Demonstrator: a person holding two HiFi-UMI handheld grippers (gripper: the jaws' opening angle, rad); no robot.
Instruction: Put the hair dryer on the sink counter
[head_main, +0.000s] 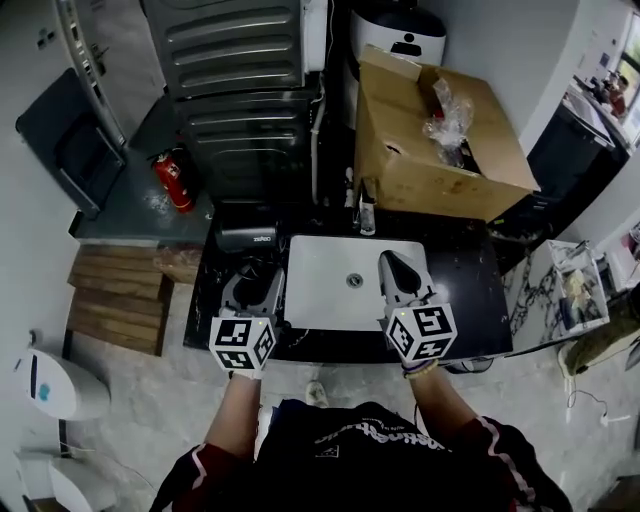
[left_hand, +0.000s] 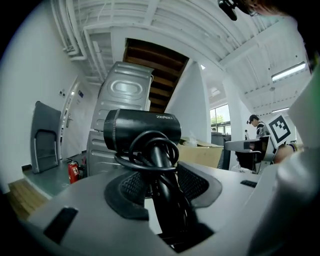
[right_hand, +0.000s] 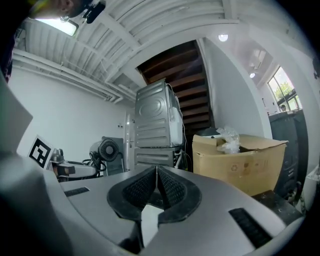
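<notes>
**Left gripper view: hair dryer carried by its handle, ready for the worktop**

The left claw is clamped on the dryer's black handle. Its pads stand partly apart because the handle fills the gap between them. The cord is looped round the handle, apparently so that nothing trails. The barrel rises at the centre of the frame, clear of the jaws.

In the head view the dryer lies over the dark worktop at centre left, just beside the white sink. Whether it already touches the surface cannot be told from above.

In the right gripper view, the right claw has its pads pressed together on nothing. In the head view it hangs over the sink's right edge, seemingly kept out of the way.

Gripping the handle leaves the barrel free to be laid down first. The strip left of the basin looks narrow, so a careless release could send the dryer rolling into the sink.
</notes>
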